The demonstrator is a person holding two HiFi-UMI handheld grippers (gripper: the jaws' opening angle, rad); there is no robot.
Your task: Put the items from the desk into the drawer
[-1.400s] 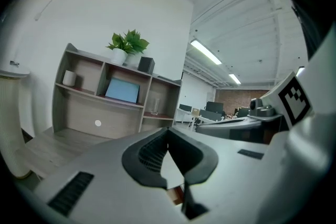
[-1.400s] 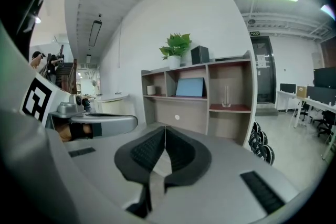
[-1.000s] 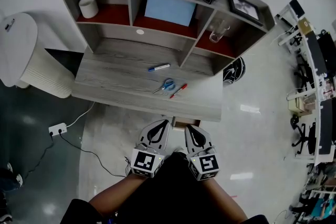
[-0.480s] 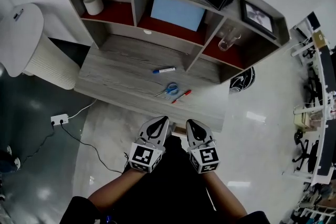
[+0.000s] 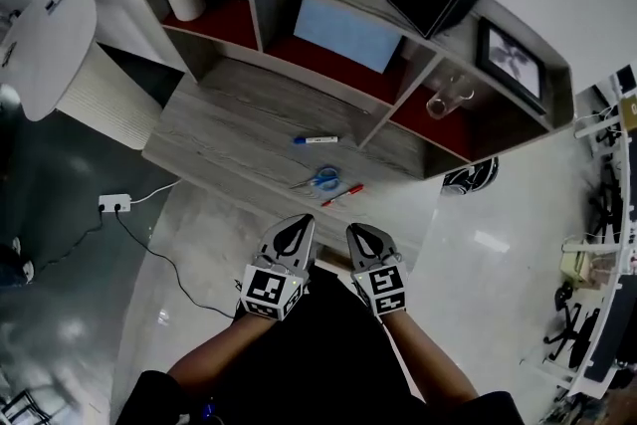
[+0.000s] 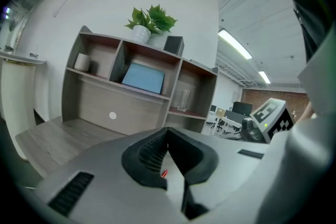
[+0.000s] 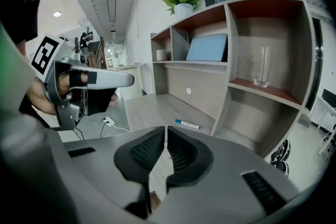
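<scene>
Jaws of your left gripper (image 5: pixel 302 222) are pressed together, nothing in them. Jaws of your right gripper (image 5: pixel 356 230) sit a hair apart, also empty. Both grippers are side by side just off the front edge of the worktop (image 5: pixel 229 129), tips toward it, touching no item. The red pen (image 5: pixel 342 194) lies near the front edge, toward the right end. The blue scissors (image 5: pixel 320 179) lie just beside it. The blue marker (image 5: pixel 317 140) lies further back, mid-worktop, apart from both.

A marker (image 5: pixel 317 140), blue scissors (image 5: pixel 320 179) and a red pen (image 5: pixel 341 195) lie on the counter (image 5: pixel 229 129); the left gripper (image 5: pixel 299 222) and right gripper (image 5: pixel 354 231) hover side by side at its near edge.
</scene>
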